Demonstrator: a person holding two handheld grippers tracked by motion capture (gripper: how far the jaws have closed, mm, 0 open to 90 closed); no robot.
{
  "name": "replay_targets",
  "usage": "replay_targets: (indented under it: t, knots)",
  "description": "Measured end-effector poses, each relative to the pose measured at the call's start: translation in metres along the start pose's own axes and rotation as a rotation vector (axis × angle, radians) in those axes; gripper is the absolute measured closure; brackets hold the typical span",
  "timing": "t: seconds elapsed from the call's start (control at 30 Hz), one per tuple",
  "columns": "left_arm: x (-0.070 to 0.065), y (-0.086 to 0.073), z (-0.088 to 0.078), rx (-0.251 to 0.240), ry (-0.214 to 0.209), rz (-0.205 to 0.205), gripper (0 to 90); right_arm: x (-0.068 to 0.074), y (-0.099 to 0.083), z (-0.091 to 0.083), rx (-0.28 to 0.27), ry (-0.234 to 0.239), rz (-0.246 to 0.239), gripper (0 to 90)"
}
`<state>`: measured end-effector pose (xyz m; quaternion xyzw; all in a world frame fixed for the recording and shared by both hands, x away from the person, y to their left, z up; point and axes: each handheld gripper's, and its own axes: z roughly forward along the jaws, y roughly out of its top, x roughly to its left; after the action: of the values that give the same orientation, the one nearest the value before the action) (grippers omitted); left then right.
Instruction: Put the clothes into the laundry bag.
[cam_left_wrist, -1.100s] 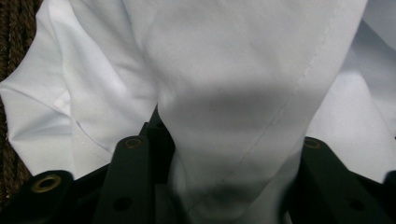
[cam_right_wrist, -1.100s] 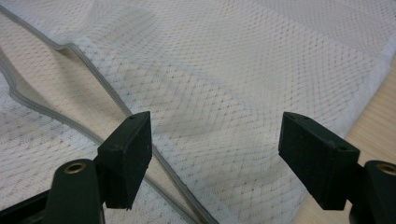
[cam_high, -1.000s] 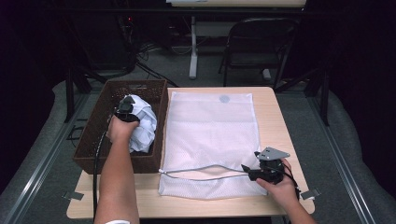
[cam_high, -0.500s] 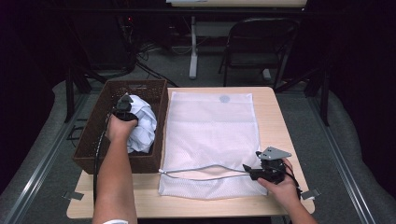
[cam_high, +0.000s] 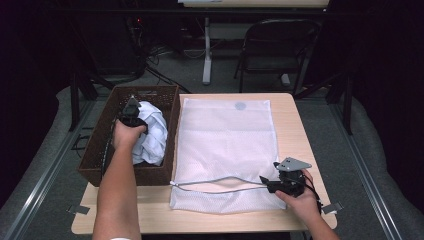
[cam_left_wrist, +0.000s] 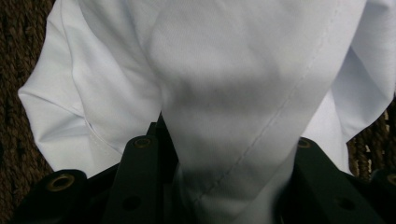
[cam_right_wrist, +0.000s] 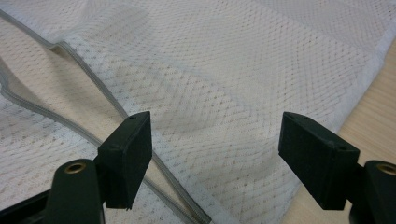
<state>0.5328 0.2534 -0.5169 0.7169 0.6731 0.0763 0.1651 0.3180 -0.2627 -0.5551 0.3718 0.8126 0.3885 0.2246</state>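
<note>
- Left claw (cam_left_wrist: 219, 186) is clamped on the crumpled white cloth garment (cam_high: 152, 132) inside the dark brown woven basket (cam_high: 100, 165).
- Beside that basket, the right claw (cam_right_wrist: 217, 158) stands apart over the flat white mesh laundry bag (cam_high: 225, 145) on the pale wooden counter (cam_high: 295, 115).

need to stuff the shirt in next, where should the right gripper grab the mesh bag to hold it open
Grip the upper grey zipper edge of the mesh bag, where it arches up off the lower layer. Come in level from the opening's right end, where the right gripper sits open, one finger under that raised edge, one over it.
</note>
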Motion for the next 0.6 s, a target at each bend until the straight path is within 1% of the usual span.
replay_targets:
  t: [0.03, 0.17, 0.37, 0.6]
  knots:
    - [0.000, 0.000, -0.002, 0.000, -0.002, 0.008, 63.9, 0.000, 0.000, 0.000, 0.001, -0.001, 0.001, 25.7]
    - [0.001, 0.000, -0.009, -0.020, -0.014, 0.013, 63.8, -0.001, 0.000, 0.000, 0.010, -0.004, 0.008, 25.6]
    - [0.003, 0.000, -0.023, -0.043, -0.028, 0.025, 63.8, 0.000, 0.000, 0.001, 0.016, 0.001, -0.005, 25.3]
    - [0.006, 0.000, -0.040, -0.063, -0.031, 0.035, 63.6, 0.001, 0.001, 0.002, 0.021, 0.005, -0.014, 26.1]
